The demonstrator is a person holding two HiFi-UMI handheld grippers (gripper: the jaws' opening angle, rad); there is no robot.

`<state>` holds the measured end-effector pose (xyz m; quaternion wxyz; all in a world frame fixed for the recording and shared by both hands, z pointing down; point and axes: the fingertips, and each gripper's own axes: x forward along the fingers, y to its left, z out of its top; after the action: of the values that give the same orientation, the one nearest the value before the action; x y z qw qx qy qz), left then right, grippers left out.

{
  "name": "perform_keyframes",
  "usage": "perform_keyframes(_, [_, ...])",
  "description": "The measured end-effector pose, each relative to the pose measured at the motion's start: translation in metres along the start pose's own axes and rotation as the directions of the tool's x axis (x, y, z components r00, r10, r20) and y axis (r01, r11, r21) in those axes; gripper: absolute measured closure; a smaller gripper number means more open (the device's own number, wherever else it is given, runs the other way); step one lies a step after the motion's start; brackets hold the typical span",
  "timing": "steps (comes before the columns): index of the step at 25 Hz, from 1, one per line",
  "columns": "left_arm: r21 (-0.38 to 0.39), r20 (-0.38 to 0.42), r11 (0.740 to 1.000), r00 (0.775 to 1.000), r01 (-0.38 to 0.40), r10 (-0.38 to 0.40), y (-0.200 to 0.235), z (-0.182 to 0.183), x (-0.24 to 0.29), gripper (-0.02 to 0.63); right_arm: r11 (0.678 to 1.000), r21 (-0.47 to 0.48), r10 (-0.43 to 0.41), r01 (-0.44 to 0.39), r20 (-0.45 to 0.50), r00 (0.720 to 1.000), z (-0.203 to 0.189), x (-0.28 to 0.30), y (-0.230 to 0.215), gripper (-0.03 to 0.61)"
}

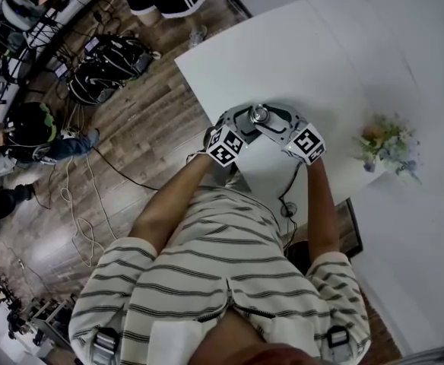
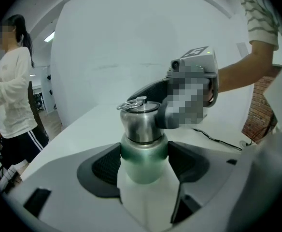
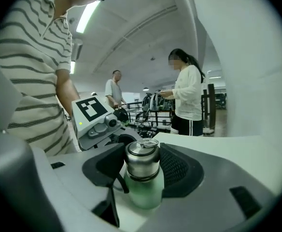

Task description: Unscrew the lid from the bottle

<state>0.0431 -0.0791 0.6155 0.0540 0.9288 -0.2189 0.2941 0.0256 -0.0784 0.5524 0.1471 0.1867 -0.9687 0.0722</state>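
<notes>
Left gripper view showed the left claw (image 2: 144, 154) clamped on the green body of the bottle (image 2: 142, 172), held upright over the near edge of the white surface (image 1: 298, 59). The right claw (image 3: 142, 164) had its pads closed round the steel lid (image 2: 140, 124), with its ring on top. The lid sat flush on the neck, so I'd judge most of the unscrewing and the lift-off were left. A cable (image 2: 218, 139) trailed nearby, flowers (image 1: 389, 144) lay well apart, and a bystander (image 2: 13, 95) stood beyond. Nothing blocked the twist.
</notes>
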Motion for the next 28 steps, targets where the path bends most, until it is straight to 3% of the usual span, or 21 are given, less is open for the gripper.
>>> perform_keyframes(4, [0.003,-0.001,1.0,1.0,0.005,-0.005,-0.001,0.0,0.0,0.305,0.988,-0.026,0.148,-0.149,-0.042,0.988,0.001,0.0,0.002,0.339])
perform_keyframes(7, [0.003,-0.002,1.0,1.0,0.006,-0.006,-0.001,0.0,-0.001,0.305,0.975,-0.051,0.212,-0.216,-0.073,0.975,0.005,0.001,0.003,0.339])
perform_keyframes(15, [0.006,0.001,1.0,1.0,0.003,-0.003,-0.002,-0.001,0.001,0.305,0.964,-0.078,0.247,-0.253,-0.072,0.966,0.014,-0.004,0.006,0.339])
perform_keyframes(23, [0.002,0.016,1.0,1.0,0.002,-0.002,-0.001,0.0,0.0,0.302,0.989,-0.047,0.144,-0.144,0.003,0.99,0.027,-0.016,-0.002,0.337])
perform_keyframes(28, [-0.005,0.038,1.0,0.999,0.0,0.0,0.0,-0.001,0.001,0.297,0.999,-0.01,-0.041,0.042,0.064,0.997,0.038,-0.022,-0.005,0.337])
